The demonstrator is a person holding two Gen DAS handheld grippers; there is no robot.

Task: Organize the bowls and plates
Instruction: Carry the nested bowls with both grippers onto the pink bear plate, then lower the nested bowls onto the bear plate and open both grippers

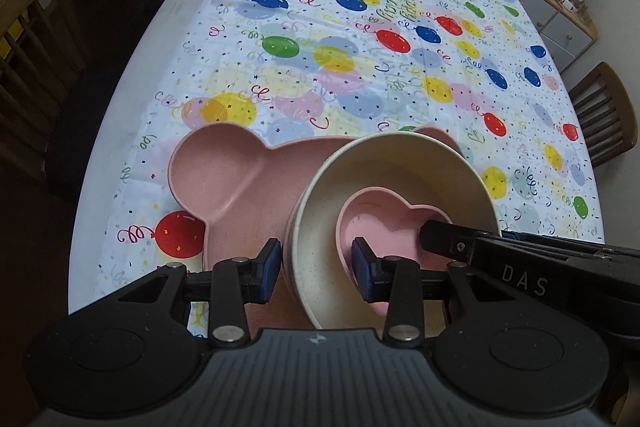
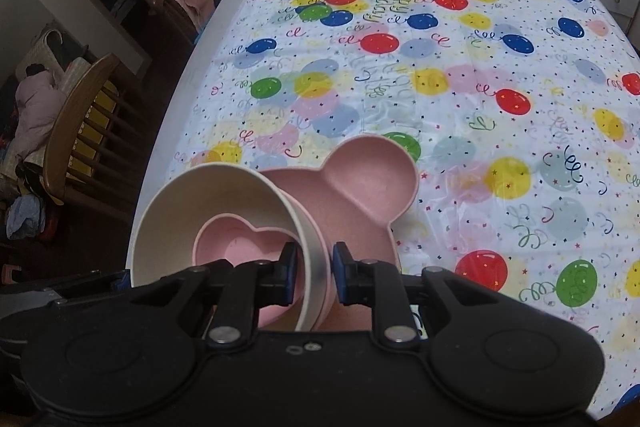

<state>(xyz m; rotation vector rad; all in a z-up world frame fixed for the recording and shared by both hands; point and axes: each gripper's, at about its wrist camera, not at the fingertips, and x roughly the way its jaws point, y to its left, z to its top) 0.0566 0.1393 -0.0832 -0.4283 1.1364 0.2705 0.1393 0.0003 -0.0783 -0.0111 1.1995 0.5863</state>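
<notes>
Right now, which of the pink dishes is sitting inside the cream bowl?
The small heart-shaped dish, nested inside the cream bowl. The other pink one, the bear-shaped plate, lies flat on the tablecloth under the bowl.

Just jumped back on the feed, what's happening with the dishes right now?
Both tools are at the cream round bowl, which sits on the pink bear-shaped divided plate on the balloon-print tablecloth. A small pink heart-shaped bowl is nested inside the cream one. The left tool straddles the cream bowl's wall on one side, and the right tool straddles the wall on the opposite side. Whether either is actually clamped is unclear. The stack looks nearly assembled.
</notes>
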